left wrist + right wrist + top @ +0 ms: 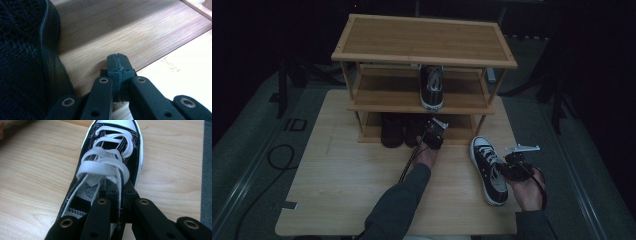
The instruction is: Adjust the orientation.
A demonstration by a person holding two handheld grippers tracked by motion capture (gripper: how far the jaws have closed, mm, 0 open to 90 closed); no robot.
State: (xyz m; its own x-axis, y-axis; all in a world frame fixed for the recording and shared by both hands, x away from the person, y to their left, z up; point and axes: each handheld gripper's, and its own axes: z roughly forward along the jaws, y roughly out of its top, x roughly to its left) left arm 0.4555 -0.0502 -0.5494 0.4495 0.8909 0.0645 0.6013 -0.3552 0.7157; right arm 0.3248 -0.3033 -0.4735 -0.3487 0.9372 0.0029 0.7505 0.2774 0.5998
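1. Gripping the side wall of the black sneaker (110,167) at its opening, the right gripper (117,202) has its jaws pressed together on the canvas edge beside the tongue; they have just been closing on it.
2. Just ahead of those jaws lie the white laces (105,162), and beyond them the white toe cap points away from the gripper.
3. Under the jaws and to both sides of them, the sneaker rests on the pale tabletop (32,177). In the high view the same sneaker (488,170) lies just to the left of the right gripper (516,167), sole down, toe towards the rack.
4. Farther along, the left gripper (118,67) has its jaws shut tight with nothing between them, their tips low over the bottom shelf (105,30) of the rack.
5. Close on the left of those jaws stands a dark shoe (25,65), its rounded side near them but not touching.
6. In the high view the left gripper (432,135) sits at the front edge of the wooden shoe rack (422,40), beside a dark pair (399,131) on the lowest shelf.
7. Above and beyond those jaws, a second black sneaker (431,87) stands on the middle shelf, its heel facing the person.
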